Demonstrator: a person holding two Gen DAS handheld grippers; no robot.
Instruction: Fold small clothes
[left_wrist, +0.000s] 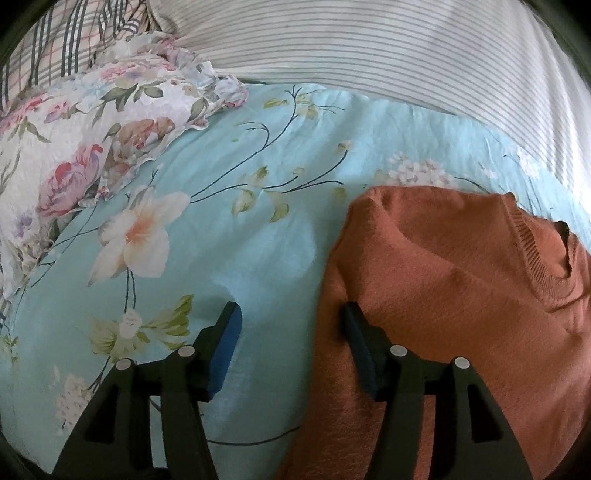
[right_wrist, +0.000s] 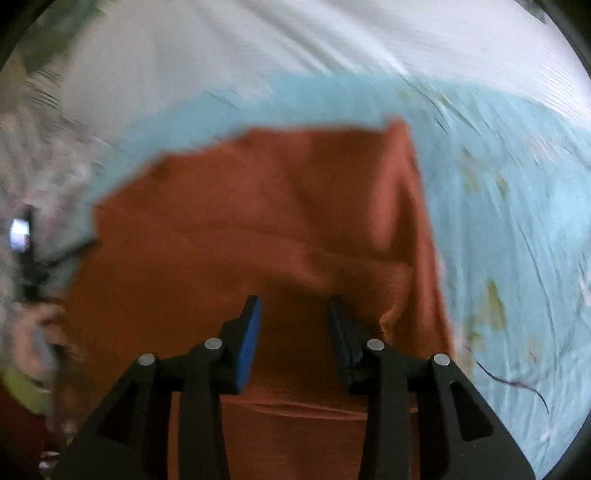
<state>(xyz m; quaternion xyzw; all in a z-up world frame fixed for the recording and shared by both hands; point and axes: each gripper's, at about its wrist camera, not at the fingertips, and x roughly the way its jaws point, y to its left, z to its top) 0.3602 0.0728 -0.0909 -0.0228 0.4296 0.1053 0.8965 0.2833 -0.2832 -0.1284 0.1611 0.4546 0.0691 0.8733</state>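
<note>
My left gripper (left_wrist: 290, 325) stands wide open and empty, one finger over the blue flowered sheet (left_wrist: 236, 229), the other over the edge of the orange sweater (left_wrist: 454, 280). My right gripper (right_wrist: 293, 317), open and empty, hovers above that sweater, spread on the sheet. Beyond: flowered pillow (left_wrist: 74, 155), striped bedding (left_wrist: 369, 48).

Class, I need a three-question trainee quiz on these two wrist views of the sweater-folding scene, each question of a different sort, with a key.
1. True or false: the left gripper is clamped on the orange sweater.
2. What lies directly under the sweater: A) bare wooden table, B) blue floral sheet, C) striped rug?
3. Fill in: the right gripper hovers open above the ____.

Key: 1 false, its jaws are apart, straddling the sweater's edge; 2 B; 3 orange sweater.
</note>
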